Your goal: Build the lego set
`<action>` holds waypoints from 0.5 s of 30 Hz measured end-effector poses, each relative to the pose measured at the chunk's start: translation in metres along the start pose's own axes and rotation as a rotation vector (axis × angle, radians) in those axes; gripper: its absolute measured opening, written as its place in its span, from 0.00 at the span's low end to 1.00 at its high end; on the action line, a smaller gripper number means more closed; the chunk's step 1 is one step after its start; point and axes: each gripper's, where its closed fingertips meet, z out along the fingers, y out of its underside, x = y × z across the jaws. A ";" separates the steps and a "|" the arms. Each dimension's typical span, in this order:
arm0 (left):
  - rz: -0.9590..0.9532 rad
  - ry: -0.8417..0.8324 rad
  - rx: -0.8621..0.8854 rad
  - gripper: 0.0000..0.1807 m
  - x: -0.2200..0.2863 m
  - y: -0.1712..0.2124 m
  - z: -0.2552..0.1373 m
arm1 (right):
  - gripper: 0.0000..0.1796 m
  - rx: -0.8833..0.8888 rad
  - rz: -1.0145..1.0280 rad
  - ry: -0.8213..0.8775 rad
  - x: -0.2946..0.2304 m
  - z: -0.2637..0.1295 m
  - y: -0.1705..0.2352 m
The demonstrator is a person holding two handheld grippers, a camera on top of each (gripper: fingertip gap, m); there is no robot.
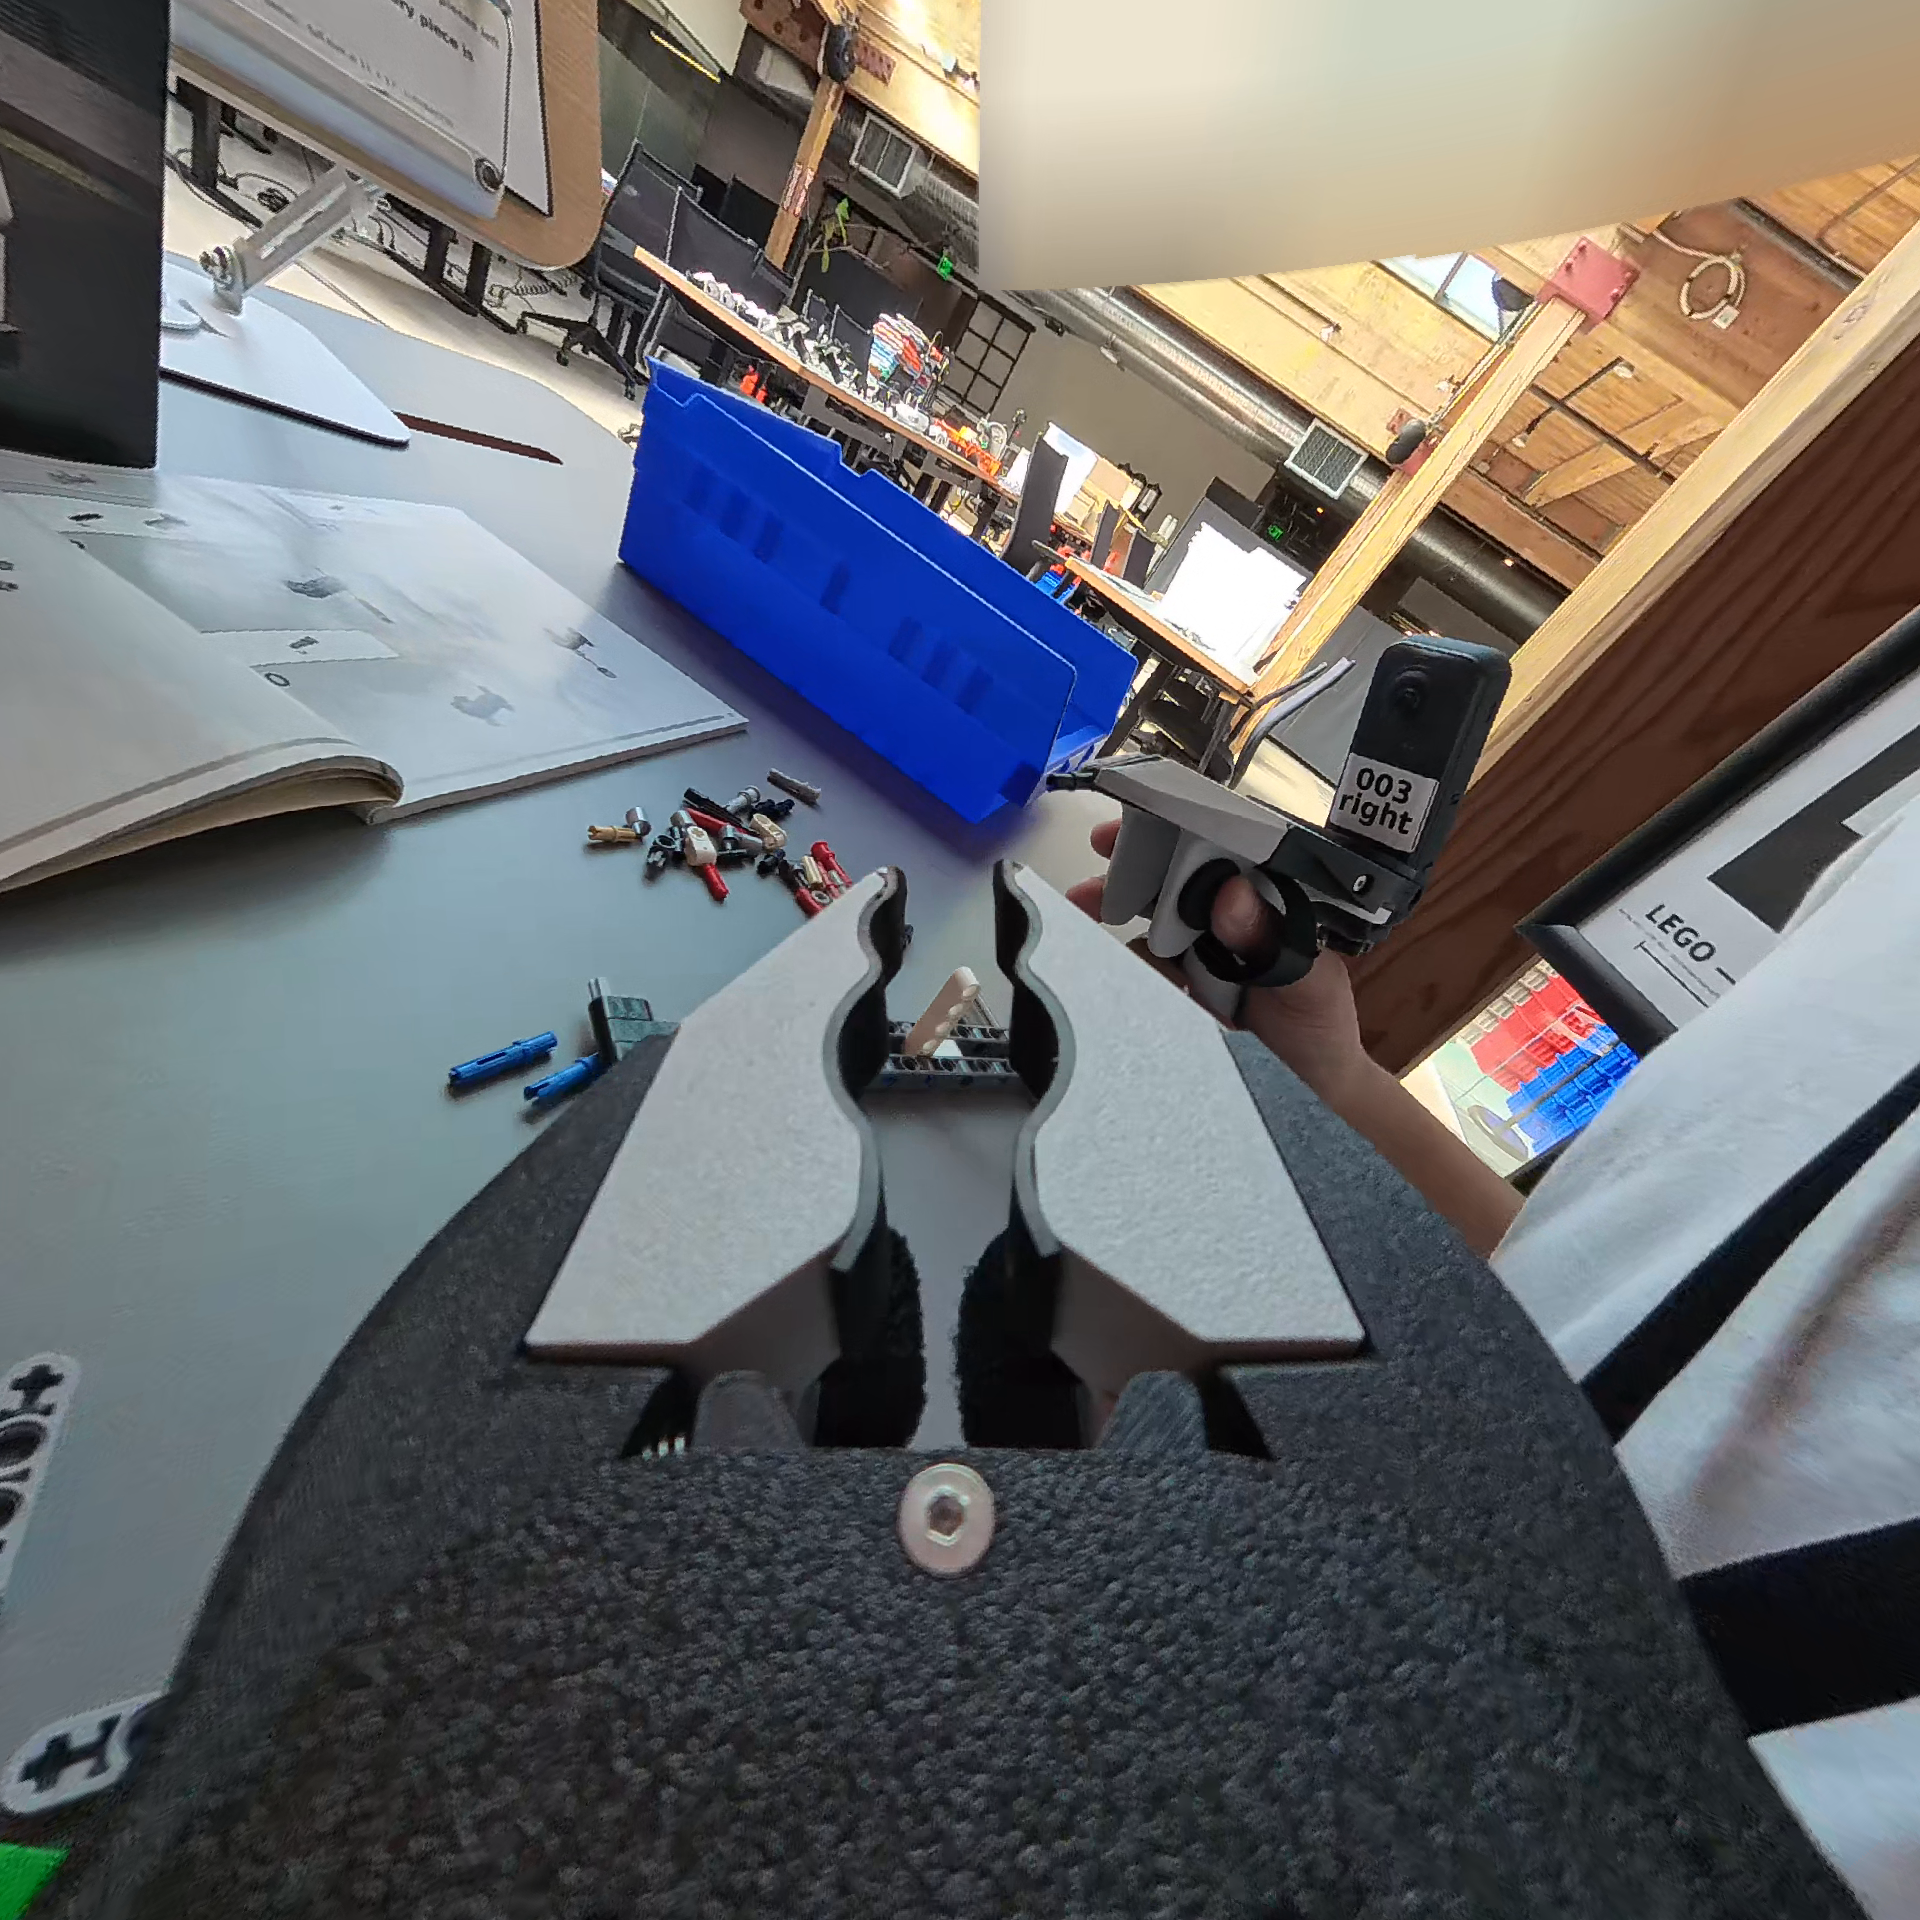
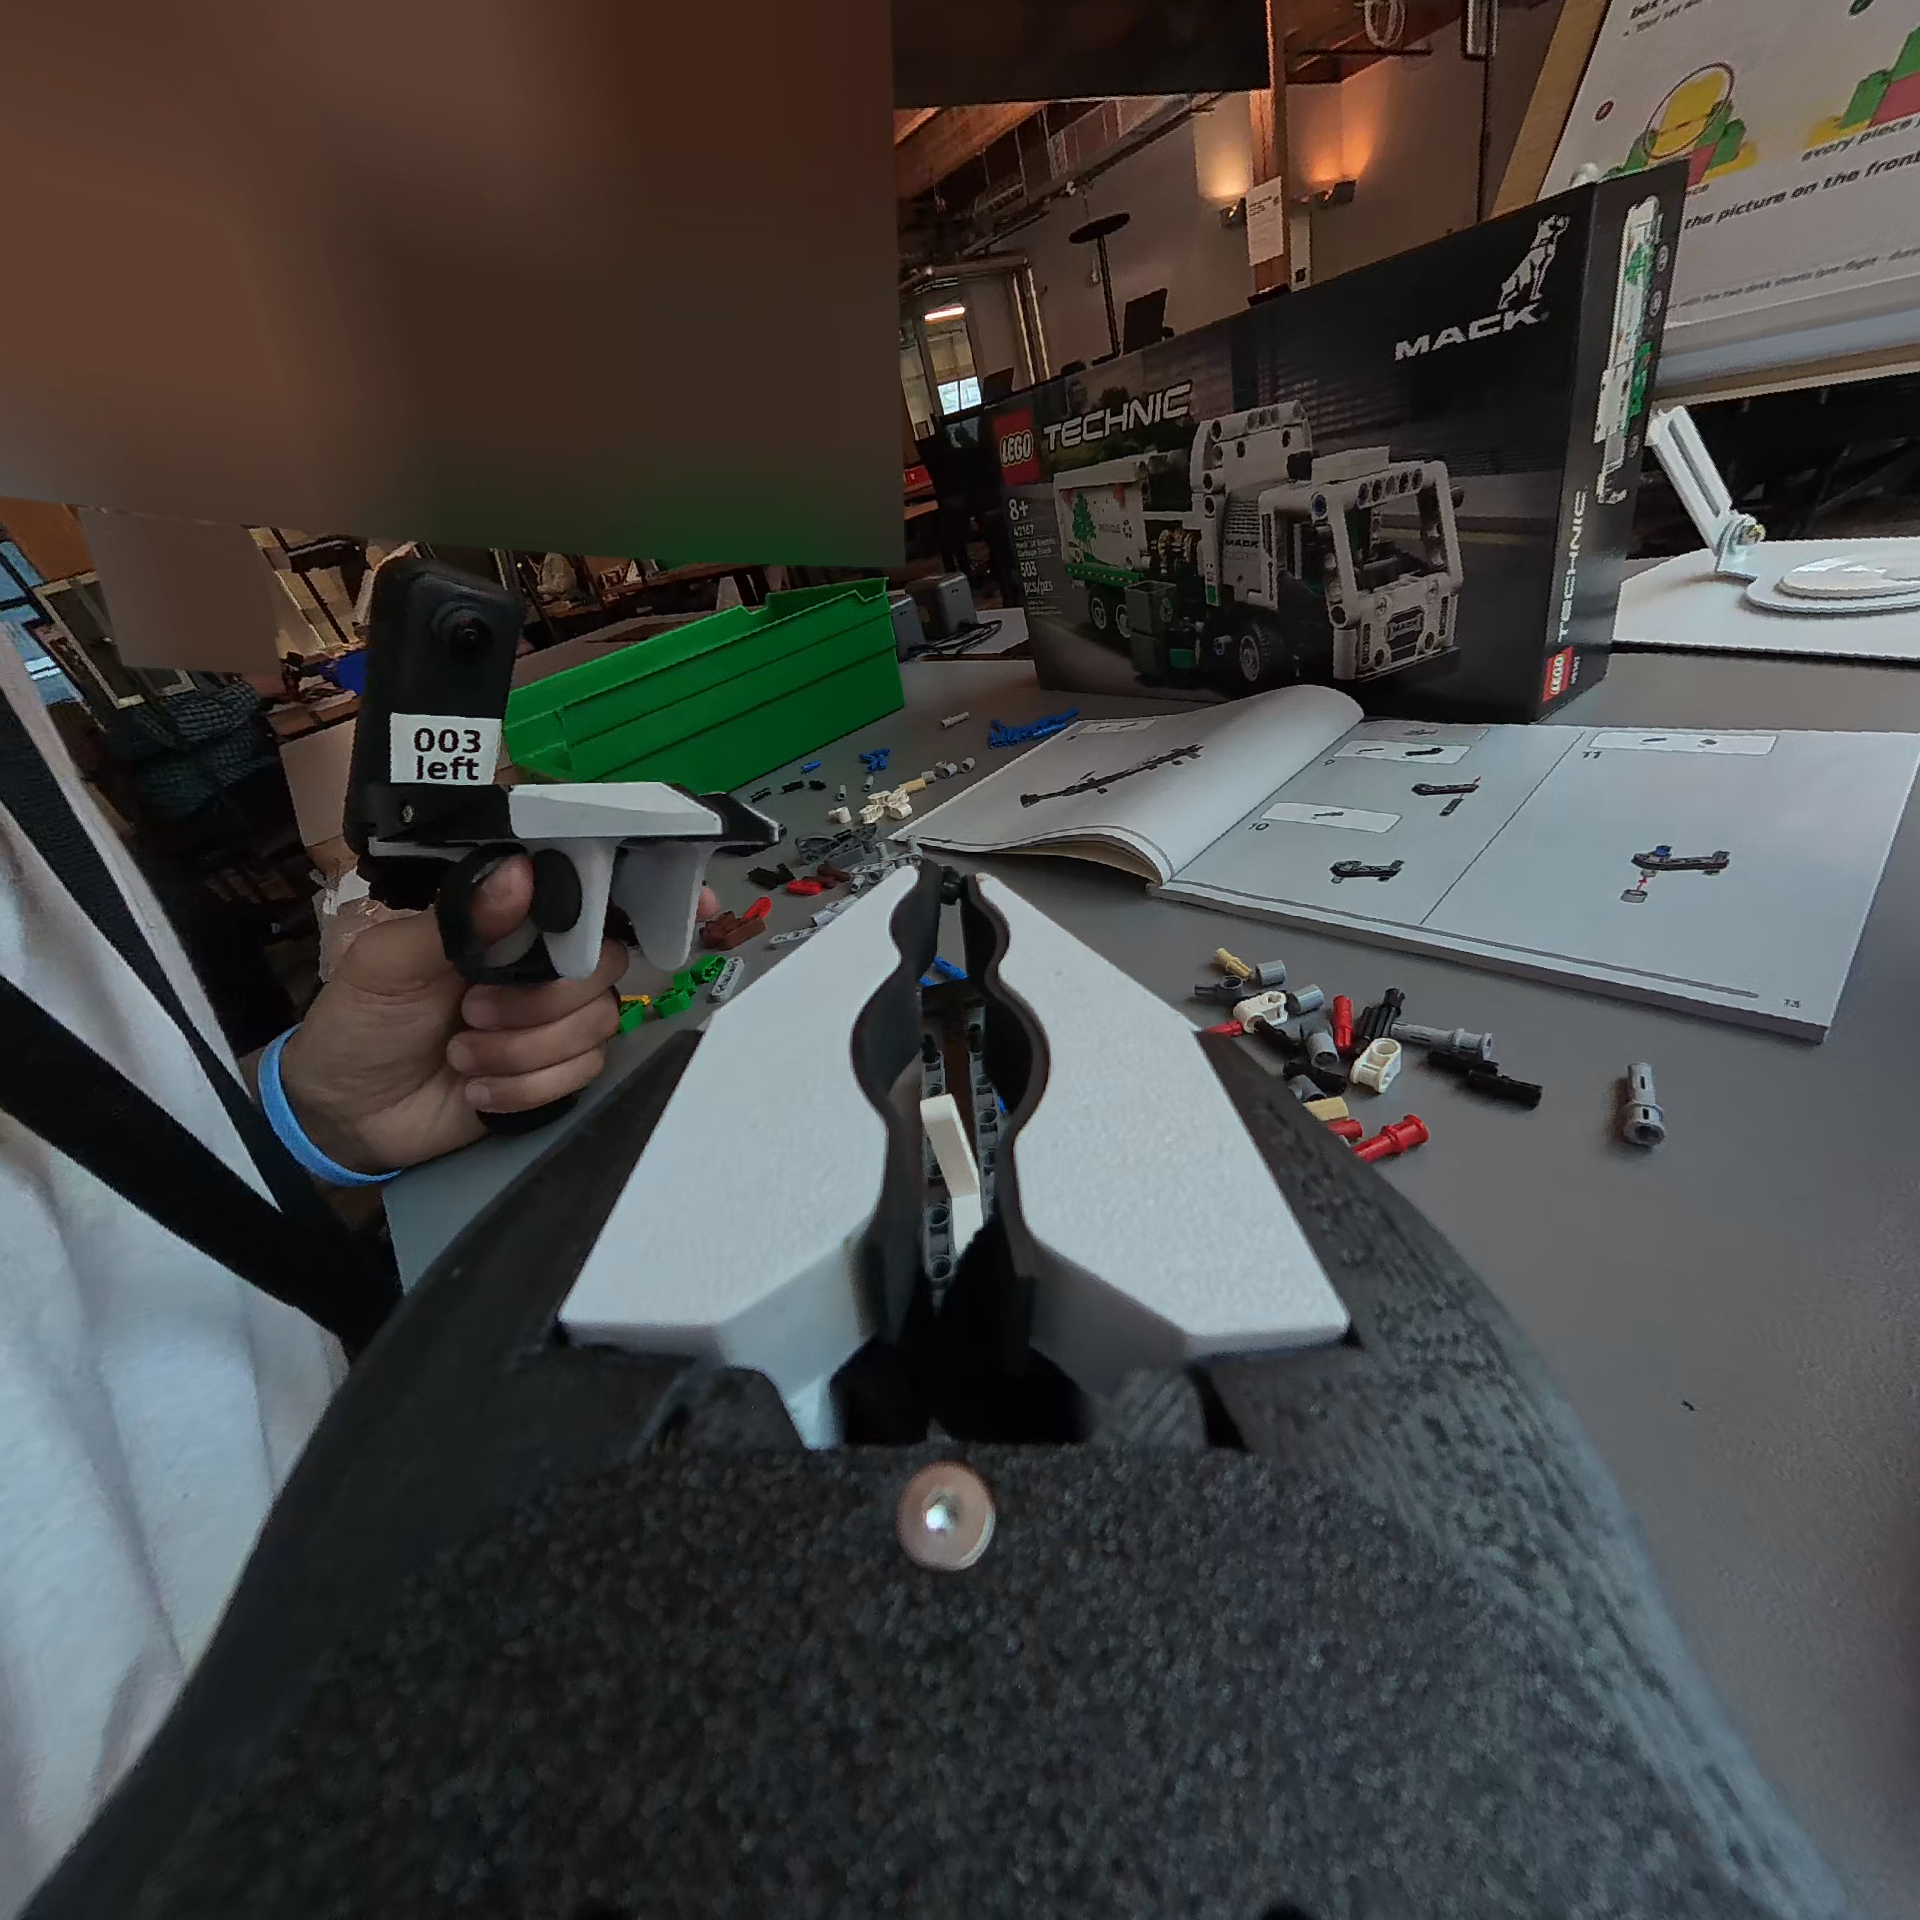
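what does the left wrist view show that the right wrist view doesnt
Only the left wrist view shows the blue bin, two blue pins and the open left gripper above the grey assembly.

Only the right wrist view shows the green bin, the set's box and the right gripper, nearly shut around the grey assembly.

Both show the open instruction booklet, the pile of small connectors and the grey table.

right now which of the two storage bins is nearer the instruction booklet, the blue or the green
The blue bin: in the left wrist view its end sits just past the open instruction booklet. The green bin lies farther off, beyond the scattered parts, in the right wrist view.
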 end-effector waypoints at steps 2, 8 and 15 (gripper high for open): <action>0.016 -0.003 -0.001 0.09 0.003 0.001 -0.002 | 0.01 0.003 -0.013 -0.006 -0.002 -0.001 0.000; 0.079 -0.016 0.017 0.09 0.013 0.002 -0.009 | 0.02 0.016 -0.031 -0.048 -0.014 -0.005 -0.001; 0.190 -0.059 -0.006 0.09 0.025 0.010 -0.014 | 0.01 0.040 -0.047 -0.127 -0.033 -0.010 -0.001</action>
